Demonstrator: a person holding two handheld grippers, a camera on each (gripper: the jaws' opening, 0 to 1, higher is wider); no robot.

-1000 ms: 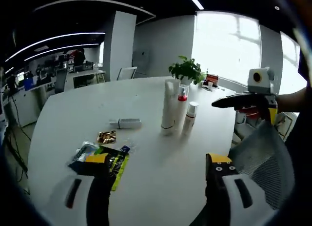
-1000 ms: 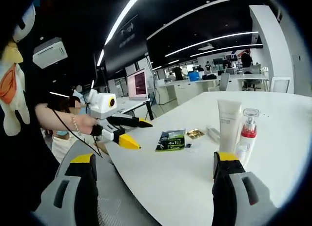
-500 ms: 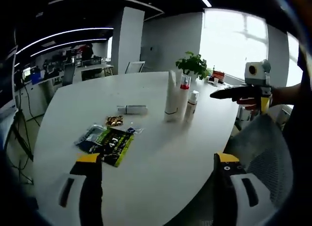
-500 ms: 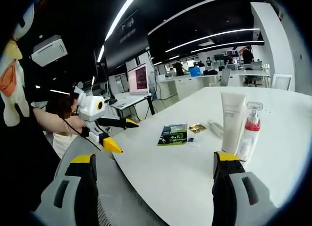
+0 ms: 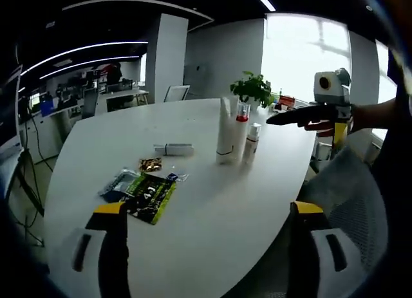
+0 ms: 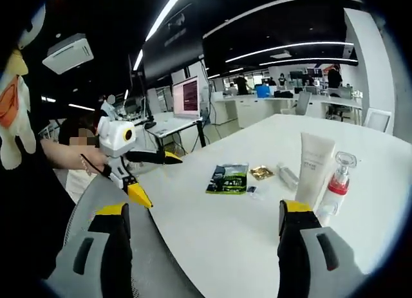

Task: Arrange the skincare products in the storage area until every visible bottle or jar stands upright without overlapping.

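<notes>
Item: small tube [image 5: 170, 149] lying flat on white table [image 5: 212, 214], 9 o'clock of standing tube [image 5: 224, 132] and pump bottle [image 5: 240, 130]. Left gripper [image 5: 209, 246], right gripper [image 6: 203, 243] — both spread wide, holding nothing. Step: approach. Next: grasp lying tube, stand upright w/o knocking neighbours.

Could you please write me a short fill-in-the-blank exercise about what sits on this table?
1. The tall white tube stands ____.
2. The small white tube beyond the gold packet lies on its ____.
3. The pump bottle has a ____ collar.
4. Both tools' jaws are ____.

Missing words: upright; side; red; open
</notes>
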